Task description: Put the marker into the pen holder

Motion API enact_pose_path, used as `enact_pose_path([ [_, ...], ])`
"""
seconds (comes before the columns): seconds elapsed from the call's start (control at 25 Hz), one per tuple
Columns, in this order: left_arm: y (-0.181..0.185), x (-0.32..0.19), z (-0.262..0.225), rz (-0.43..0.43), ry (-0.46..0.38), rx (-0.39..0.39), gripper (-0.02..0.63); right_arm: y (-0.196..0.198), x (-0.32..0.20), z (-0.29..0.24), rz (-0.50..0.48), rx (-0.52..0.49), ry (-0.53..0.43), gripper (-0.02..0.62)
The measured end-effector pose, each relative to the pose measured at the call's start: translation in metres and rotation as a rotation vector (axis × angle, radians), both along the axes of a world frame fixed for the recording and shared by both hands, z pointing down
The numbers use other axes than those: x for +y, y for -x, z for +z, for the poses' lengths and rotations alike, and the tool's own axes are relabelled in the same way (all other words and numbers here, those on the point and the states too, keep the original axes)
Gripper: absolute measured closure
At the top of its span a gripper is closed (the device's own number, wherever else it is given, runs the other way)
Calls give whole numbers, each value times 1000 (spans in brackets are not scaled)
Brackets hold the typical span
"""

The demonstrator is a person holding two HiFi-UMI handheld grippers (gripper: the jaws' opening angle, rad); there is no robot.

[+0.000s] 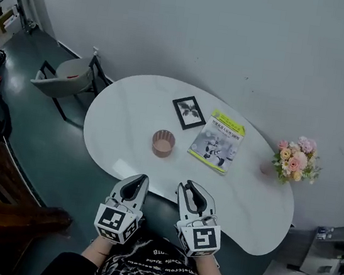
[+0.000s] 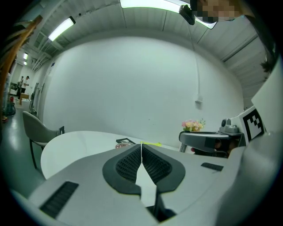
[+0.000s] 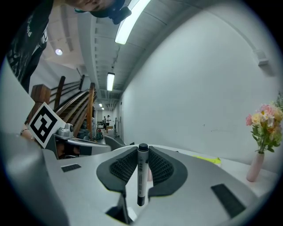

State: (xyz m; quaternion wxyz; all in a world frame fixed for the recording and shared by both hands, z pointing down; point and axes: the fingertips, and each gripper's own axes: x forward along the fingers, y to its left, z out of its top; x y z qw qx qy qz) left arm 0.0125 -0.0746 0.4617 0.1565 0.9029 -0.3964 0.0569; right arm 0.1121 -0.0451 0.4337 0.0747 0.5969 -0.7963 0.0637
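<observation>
A white marker (image 3: 141, 174) with a black cap stands upright between the pads of my right gripper (image 3: 142, 155), which is shut on it. In the head view the right gripper (image 1: 189, 185) hovers at the near edge of the white table (image 1: 131, 112). My left gripper (image 1: 140, 178) is beside it, also at the near edge. Its jaws are shut with nothing between them, as the left gripper view (image 2: 141, 147) shows. The pen holder, a brownish-pink cup (image 1: 163, 143), stands on the table beyond both grippers.
A green-edged booklet (image 1: 218, 141) and a black picture frame (image 1: 189, 112) lie past the cup. A vase of pink flowers (image 1: 295, 158) stands at the table's right end. A grey chair (image 1: 66, 77) sits left of the table. A white wall runs behind.
</observation>
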Motion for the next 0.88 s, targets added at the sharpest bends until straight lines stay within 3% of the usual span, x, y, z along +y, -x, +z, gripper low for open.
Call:
enact_pose_path([
  [0.48, 45, -101, 3, 74, 31, 1, 580, 28, -90, -13, 109, -28, -6, 497],
  [0.88, 67, -137, 3, 17, 42, 27, 580, 25, -134, -44, 113, -77, -86, 497],
])
